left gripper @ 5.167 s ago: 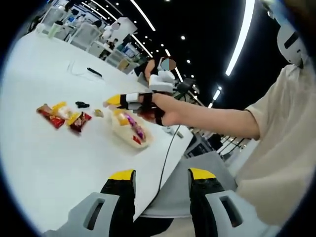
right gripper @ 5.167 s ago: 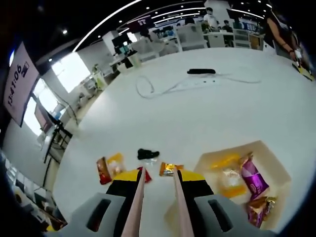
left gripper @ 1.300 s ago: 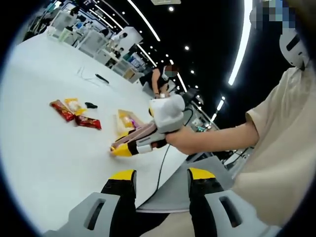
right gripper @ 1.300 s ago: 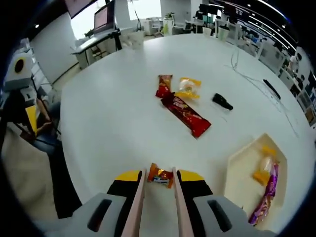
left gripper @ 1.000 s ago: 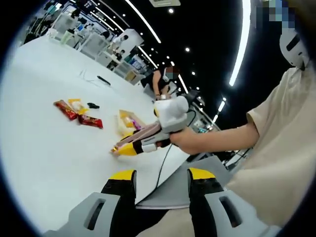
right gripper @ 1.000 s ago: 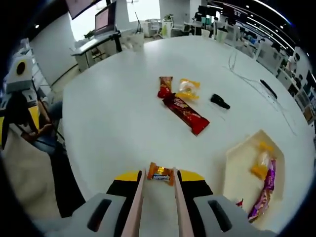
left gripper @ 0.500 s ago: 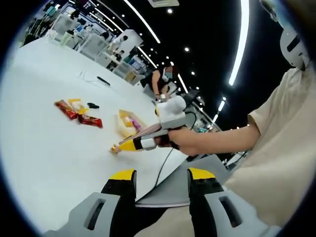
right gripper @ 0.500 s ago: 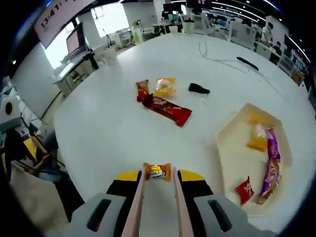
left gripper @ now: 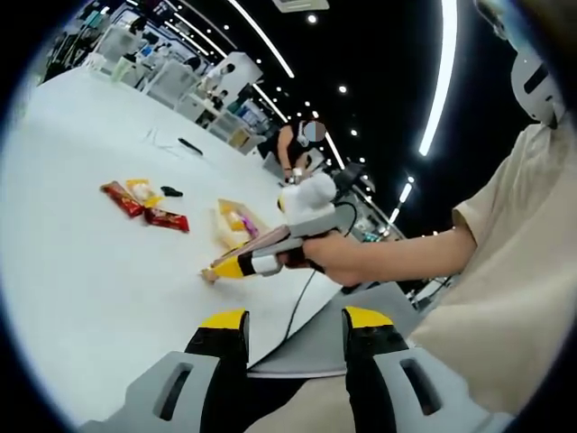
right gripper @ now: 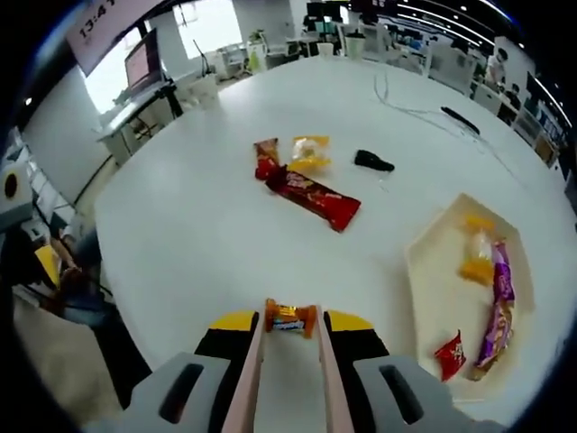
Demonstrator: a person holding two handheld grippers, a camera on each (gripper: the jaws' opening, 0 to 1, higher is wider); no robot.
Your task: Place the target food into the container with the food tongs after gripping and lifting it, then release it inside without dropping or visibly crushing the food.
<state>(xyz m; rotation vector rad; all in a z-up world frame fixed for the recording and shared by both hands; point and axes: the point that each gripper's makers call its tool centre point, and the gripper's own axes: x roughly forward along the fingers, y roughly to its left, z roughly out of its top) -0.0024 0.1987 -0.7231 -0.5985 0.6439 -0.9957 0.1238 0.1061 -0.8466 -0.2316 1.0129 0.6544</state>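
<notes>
Tongs run forward between the right gripper's yellow-tipped jaws, and their pale tips pinch a small orange-wrapped candy just above the white tabletop. So the right gripper is closed on the tongs, squeezing them lightly enough that the wrapper looks whole, not flattened. The candy sits crosswise between the tips, which I judge gives a steadier hold for carrying.

The cream tray lies off to the right, well apart from the candy, with a yellow sweet, a purple packet and a small red packet already in it. Farther out on the tabletop rest a long red bar, a smaller red packet, a yellow packet and a black object.

In the left gripper view, the left gripper hangs idle off the tabletop's edge, jaws wide and empty, while the person's hand holds the right gripper low over the surface. The carry across to the tray seems the step in hand.
</notes>
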